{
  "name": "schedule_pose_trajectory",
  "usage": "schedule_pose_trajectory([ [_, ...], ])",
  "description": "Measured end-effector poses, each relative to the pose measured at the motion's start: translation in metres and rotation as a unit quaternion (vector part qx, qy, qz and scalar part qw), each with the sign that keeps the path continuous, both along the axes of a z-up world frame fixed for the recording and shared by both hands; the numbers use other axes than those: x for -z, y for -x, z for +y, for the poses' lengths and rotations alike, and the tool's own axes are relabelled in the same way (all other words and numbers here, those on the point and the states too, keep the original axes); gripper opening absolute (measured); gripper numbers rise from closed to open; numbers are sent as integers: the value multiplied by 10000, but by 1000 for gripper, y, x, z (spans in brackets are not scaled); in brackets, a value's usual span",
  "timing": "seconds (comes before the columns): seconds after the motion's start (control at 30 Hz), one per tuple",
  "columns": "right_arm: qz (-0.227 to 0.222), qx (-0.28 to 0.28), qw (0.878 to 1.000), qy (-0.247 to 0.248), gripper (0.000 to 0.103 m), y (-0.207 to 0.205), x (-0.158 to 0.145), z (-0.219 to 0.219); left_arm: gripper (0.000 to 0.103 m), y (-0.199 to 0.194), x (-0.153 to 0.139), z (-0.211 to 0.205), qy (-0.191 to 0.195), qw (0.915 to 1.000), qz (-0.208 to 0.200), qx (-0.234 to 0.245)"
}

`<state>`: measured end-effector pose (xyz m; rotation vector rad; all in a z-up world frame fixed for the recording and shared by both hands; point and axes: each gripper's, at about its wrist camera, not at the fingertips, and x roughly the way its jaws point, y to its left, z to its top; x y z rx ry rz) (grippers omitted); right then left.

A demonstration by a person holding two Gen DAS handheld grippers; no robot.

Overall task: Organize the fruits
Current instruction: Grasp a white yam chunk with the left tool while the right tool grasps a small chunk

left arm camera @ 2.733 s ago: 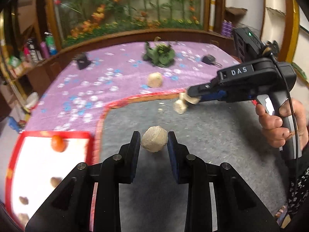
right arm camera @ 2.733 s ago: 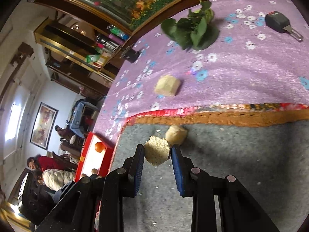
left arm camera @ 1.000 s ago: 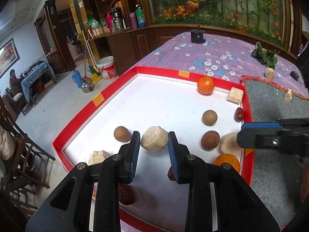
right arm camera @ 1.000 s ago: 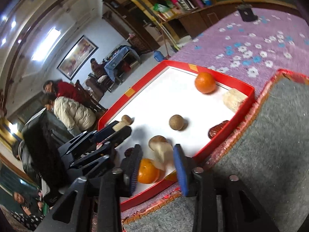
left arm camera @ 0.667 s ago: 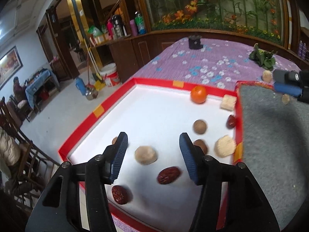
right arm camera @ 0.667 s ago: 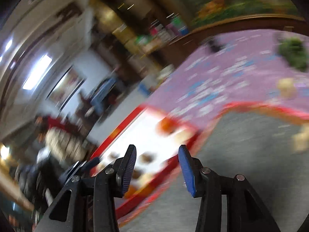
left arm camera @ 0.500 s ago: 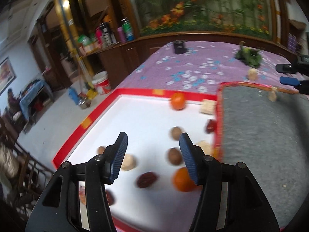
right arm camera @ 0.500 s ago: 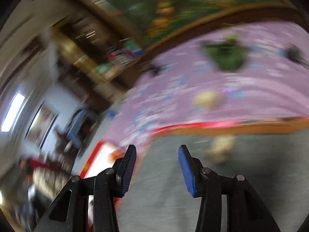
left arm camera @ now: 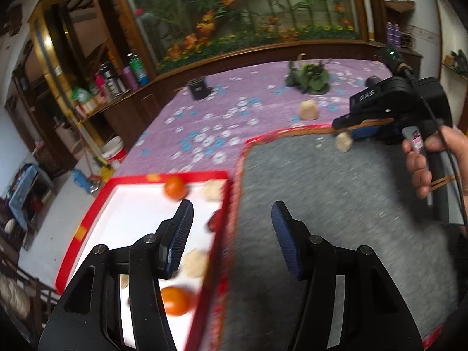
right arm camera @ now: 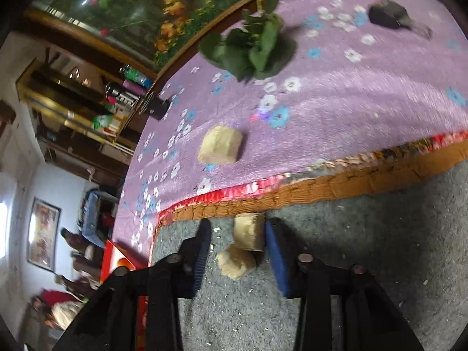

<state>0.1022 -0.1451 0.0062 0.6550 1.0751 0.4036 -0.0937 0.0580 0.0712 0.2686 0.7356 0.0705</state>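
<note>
Since the frames of 1 second ago, both grippers have swung away from the red-rimmed tray (left arm camera: 96, 204) toward the grey mat (left arm camera: 336, 204). Back then the left gripper (left arm camera: 231, 234) pinched a pale round fruit over the tray; now its jaws stand spread with nothing between them, straddling the tray's right rim and the mat's left edge. Inside the tray, in the left wrist view, lie 2 orange fruits: 1 at the far end (left arm camera: 175, 186) and 1 near (left arm camera: 175, 301). Pale lumps (left arm camera: 195, 262) and a dark red fruit (left arm camera: 213, 222) are there too, all blurred.

At the far right of that view, a hand (left arm camera: 430, 161) holds the right gripper (right arm camera: 237, 251), which has come to the mat's far edge. Its jaws have just been closing, with 2 pale fruit pieces between them. One blocky piece (right arm camera: 249, 231) sits touching or almost touching the right pad; the left pad stands clear of it. A second, rounder piece (right arm camera: 236, 263) lies just nearer, touching the first. The pads do not yet pinch either.

Beyond the mat's orange and red border, a pale cube-shaped fruit (right arm camera: 220, 145) rests on the purple flowered cloth (right arm camera: 365, 87) covering the bench. Farther off lie a bunch of green leaves (right arm camera: 251, 49) and a dark key fob (right arm camera: 389, 14).
</note>
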Motion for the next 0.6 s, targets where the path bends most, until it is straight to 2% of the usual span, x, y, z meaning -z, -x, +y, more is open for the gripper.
schedule_pose_trajectory([
  [0.03,63,-1,10000,-20,21,-1,3,-5,56,-5,0,-7,7,10000,57,72],
  [0.1,205,-70,9993,-314,19,-4,9,-14,56,-18,0,-20,34,9997,131,197],
  [0.2,558,99,9928,-1052,15,-4,19,-42,56,-42,0,-42,182,9987,264,386],
  [0.3,666,262,9904,-1180,15,-5,22,-62,56,-64,1,-60,452,9969,383,509],
  [0.43,708,202,9921,-1017,16,-6,20,-66,56,-96,11,-89,683,9940,644,557],
  [0.53,683,143,9933,-920,16,-5,17,-65,56,-114,22,-105,803,9921,828,487],
  [0.6,750,155,9914,-1059,15,-6,20,-68,56,-123,30,-112,737,9924,901,409],
])
